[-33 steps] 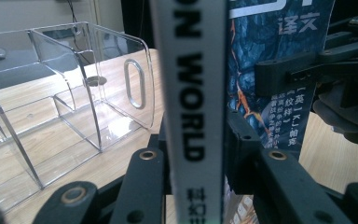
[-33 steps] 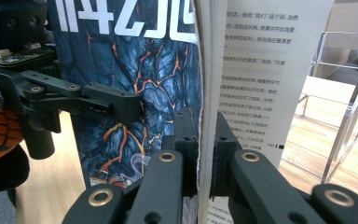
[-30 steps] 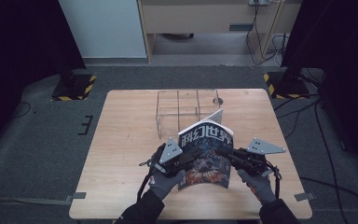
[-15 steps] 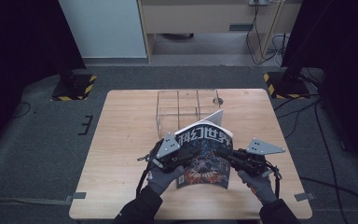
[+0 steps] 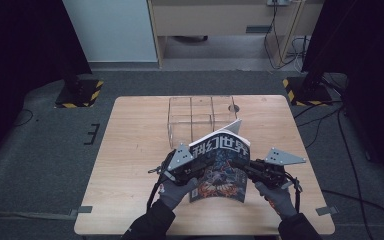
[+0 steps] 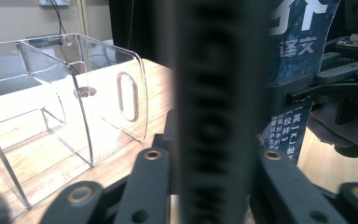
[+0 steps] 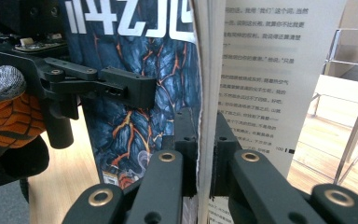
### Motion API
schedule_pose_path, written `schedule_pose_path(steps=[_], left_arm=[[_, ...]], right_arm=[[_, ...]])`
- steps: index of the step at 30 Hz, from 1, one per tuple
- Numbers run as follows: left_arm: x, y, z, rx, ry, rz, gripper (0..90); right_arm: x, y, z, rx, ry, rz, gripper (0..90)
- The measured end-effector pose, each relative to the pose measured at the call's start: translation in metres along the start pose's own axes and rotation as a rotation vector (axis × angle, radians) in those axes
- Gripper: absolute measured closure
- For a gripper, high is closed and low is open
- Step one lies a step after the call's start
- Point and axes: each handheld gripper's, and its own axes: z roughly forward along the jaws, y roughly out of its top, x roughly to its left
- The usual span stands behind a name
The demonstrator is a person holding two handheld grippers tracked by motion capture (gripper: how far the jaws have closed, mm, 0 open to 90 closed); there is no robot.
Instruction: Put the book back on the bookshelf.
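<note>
Blue-covered paperback magazine with white lettering (image 5: 219,162) held upright over the wooden table (image 5: 130,150), just in front of the clear plastic divided organiser (image 5: 192,117). Right gripper (image 7: 206,135) clamped on the page block. Left gripper (image 6: 209,154) has just been closing, now pinching the spine (likely steadying it for slotting in).

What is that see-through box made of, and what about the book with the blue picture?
The see-through box looks like clear hard plastic, perhaps acrylic: glossy walls, shiny edges, and the wooden table visible through it. The book looks like paper: a smooth printed cover with some sheen, and thin, matte white pages with print.
</note>
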Motion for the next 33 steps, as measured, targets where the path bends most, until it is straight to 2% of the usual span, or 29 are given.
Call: schedule_pose_path(steps=[3,10,12,13,16,17,18,19,27,31,32,33], left_arm=[[-0.002,0.001,-0.001,0.007,0.002,-0.001,80.8],[-0.008,0.003,-0.002,0.022,0.027,0.008,81.8],[-0.01,0.005,-0.003,0.032,0.025,-0.003,81.8],[-0.01,0.005,-0.003,0.032,0.025,-0.003,81.9],[-0.015,0.01,-0.004,0.033,0.013,-0.008,81.9],[-0.015,0.01,-0.004,0.033,0.013,-0.008,81.9],[-0.016,0.011,-0.005,0.033,0.011,-0.007,81.9],[-0.017,0.013,-0.006,0.028,0.01,-0.005,81.9],[-0.022,0.022,-0.014,0.022,-0.004,0.001,82.0],[-0.017,0.024,-0.019,0.018,0.01,-0.013,82.0],[-0.016,0.025,-0.02,0.015,0.013,-0.015,82.0],[-0.015,0.026,-0.022,0.012,0.018,-0.019,82.0]], right_arm=[[0.0,0.0,0.001,0.001,-0.009,0.003,85.3],[-0.001,-0.002,0.003,0.004,-0.024,0.019,82.4],[-0.003,-0.003,0.004,0.004,-0.037,0.036,76.9],[-0.003,-0.003,0.004,0.004,-0.037,0.036,76.9],[-0.005,-0.003,0.004,-0.002,-0.061,0.046,65.2],[-0.005,-0.003,0.004,-0.002,-0.061,0.046,65.2],[-0.006,-0.003,0.004,-0.013,-0.072,0.054,57.8],[-0.007,-0.003,0.003,-0.02,-0.075,0.06,55.2],[-0.012,-0.005,0.002,-0.045,-0.115,0.074,43.1],[-0.015,-0.005,0.0,-0.061,-0.167,0.072,35.5],[-0.018,-0.006,-0.001,-0.061,-0.198,0.069,32.3],[-0.018,-0.006,-0.001,-0.061,-0.198,0.069,32.3]])
